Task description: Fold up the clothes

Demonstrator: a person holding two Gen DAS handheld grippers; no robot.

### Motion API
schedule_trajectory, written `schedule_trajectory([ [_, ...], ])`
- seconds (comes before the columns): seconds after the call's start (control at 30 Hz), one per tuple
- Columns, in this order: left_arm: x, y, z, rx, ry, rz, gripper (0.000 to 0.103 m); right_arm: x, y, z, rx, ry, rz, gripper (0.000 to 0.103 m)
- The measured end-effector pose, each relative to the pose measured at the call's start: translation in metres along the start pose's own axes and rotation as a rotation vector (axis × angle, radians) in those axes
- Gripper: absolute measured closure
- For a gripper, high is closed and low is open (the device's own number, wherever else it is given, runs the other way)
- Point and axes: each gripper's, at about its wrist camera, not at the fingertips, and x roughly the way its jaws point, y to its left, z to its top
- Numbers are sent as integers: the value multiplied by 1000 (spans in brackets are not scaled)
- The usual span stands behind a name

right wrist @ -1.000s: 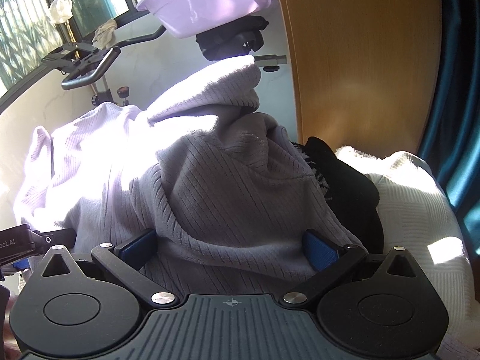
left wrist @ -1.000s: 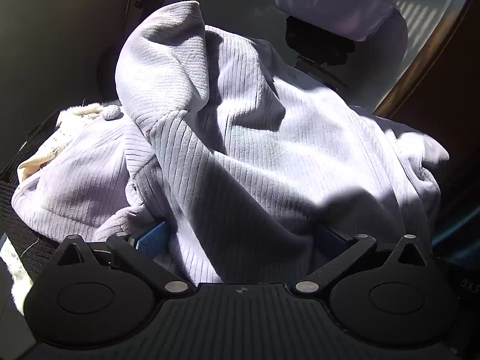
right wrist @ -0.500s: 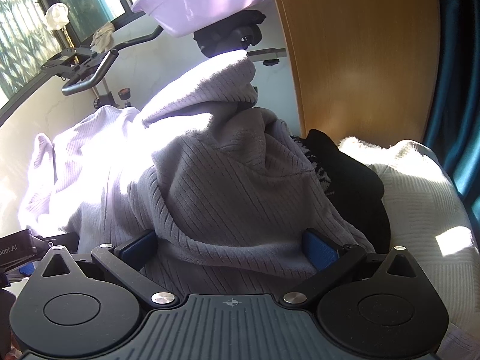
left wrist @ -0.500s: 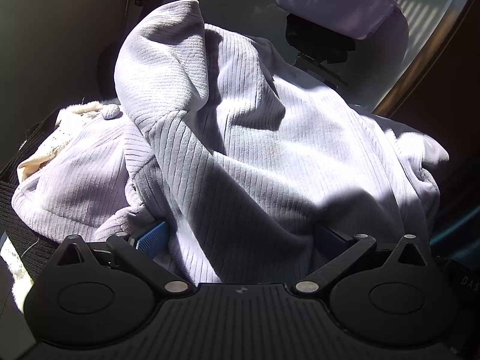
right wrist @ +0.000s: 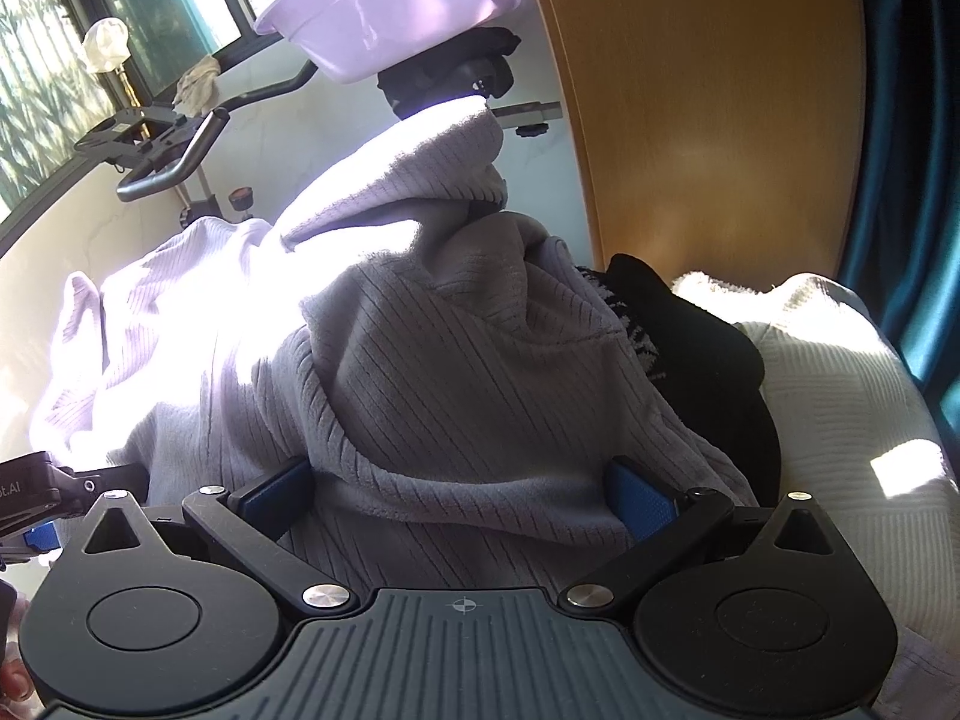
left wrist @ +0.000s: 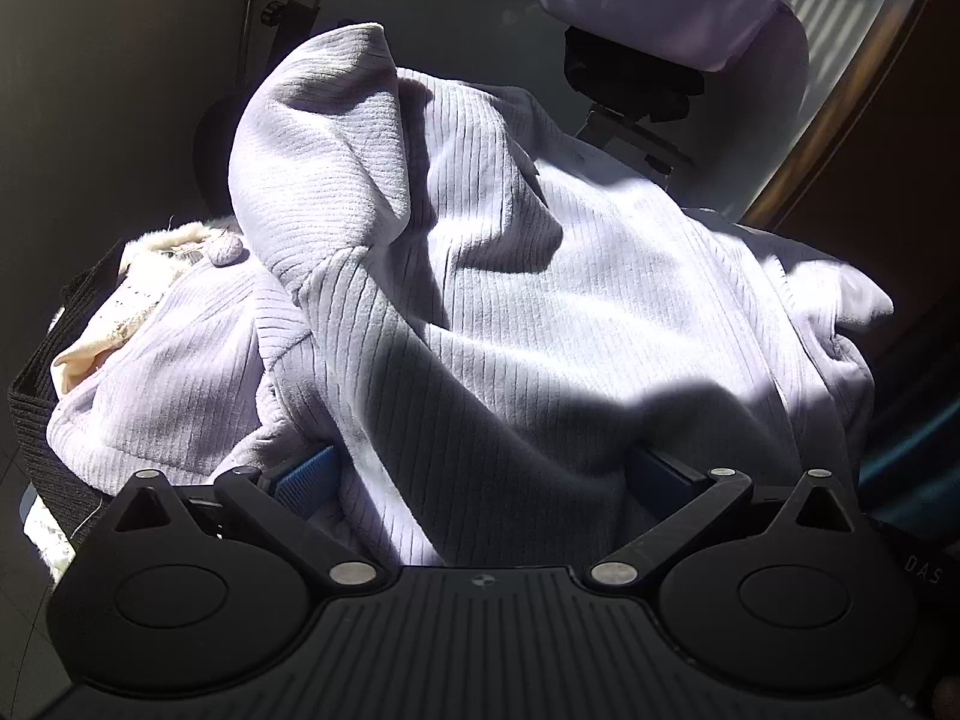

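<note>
Black garment (right wrist: 696,330) beside lilac sweater (right wrist: 456,372), right wrist view only.

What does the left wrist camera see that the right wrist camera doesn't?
Only the left wrist view shows a cream fuzzy garment tucked beside the pile. Only the right wrist view shows a black garment, a white textured cloth and windows. Both show the lilac ribbed garment, open tongs with cloth between them, and a lilac basin.
</note>
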Motion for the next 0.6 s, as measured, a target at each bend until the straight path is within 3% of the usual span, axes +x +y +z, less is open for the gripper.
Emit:
schedule_trajectory([
  [0.17,-34,0,17,61,-185,74,1,-2,2,2,-12,21,-3,1],
  [0.37,-1,25,39,-29,-86,141,2,-4,8,-1,7,17,-43,1],
  [0.47,16,23,28,-5,-32,131,6,-4,9,-4,14,10,-51,1],
  [0.6,25,21,19,3,-22,97,0,-4,11,-3,1,12,-65,1],
])
